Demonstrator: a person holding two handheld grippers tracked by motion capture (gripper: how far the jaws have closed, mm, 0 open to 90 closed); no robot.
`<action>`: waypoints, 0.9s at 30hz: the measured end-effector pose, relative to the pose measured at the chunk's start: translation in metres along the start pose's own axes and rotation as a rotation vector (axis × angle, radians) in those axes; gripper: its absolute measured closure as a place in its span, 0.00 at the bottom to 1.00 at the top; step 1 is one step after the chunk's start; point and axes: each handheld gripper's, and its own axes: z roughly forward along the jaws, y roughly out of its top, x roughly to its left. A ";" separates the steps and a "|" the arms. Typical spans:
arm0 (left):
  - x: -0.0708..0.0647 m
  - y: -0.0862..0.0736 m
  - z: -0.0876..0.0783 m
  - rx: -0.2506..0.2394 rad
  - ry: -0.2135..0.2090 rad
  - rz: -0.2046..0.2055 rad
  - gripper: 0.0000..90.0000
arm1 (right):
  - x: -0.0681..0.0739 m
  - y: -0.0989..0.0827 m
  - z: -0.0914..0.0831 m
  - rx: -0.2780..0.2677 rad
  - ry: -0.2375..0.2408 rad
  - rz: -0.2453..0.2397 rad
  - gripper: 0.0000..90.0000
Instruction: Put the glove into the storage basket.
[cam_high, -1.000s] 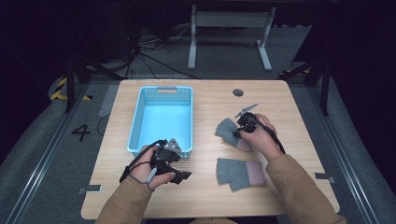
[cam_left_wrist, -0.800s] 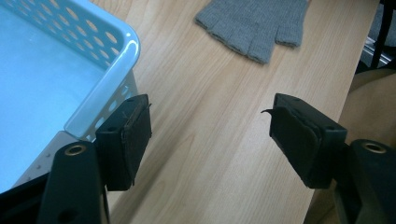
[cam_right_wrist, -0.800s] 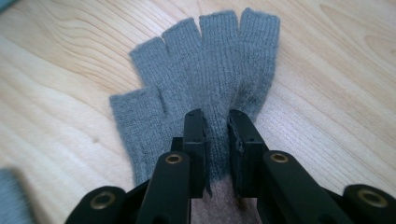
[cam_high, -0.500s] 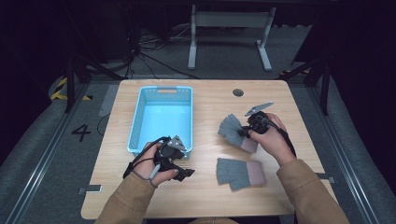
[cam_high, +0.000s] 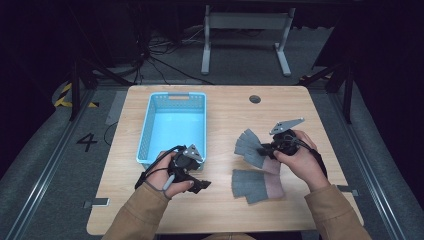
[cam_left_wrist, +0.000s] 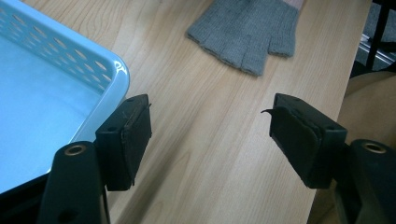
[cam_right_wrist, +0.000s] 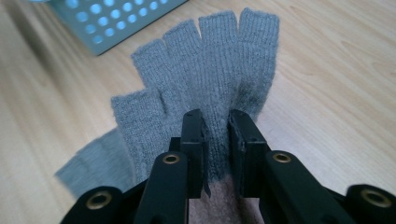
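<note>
High view: right tongs (cam_high: 264, 148) pinch a grey fingerless glove (cam_high: 248, 146) near its cuff, lifted off the table (cam_high: 225, 115), glove fingers fanning left toward the blue basket (cam_high: 172, 98). Its twin glove (cam_high: 256, 185) lies flat, nearer. Left tongs (cam_high: 202, 185) gape empty by the basket's near right corner, so the right hand must carry leftward.

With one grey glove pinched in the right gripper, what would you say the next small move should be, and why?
Probably carry the lifted glove left toward the blue basket. The right gripper has its fingers pinched on the knit, and the glove fans out above the table. The basket is empty, the second glove lies flat, and the left gripper is open, holding nothing.
</note>
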 end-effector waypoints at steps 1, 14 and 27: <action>0.000 0.000 0.000 0.003 -0.002 0.001 0.34 | 0.002 -0.002 -0.002 -0.001 0.009 -0.004 0.87; 0.000 0.003 0.004 -0.013 -0.012 0.014 0.34 | 0.021 -0.016 -0.012 0.002 0.117 -0.078 0.87; -0.001 0.008 0.010 0.011 -0.009 0.064 0.35 | 0.028 -0.026 -0.006 0.064 0.169 -0.142 0.86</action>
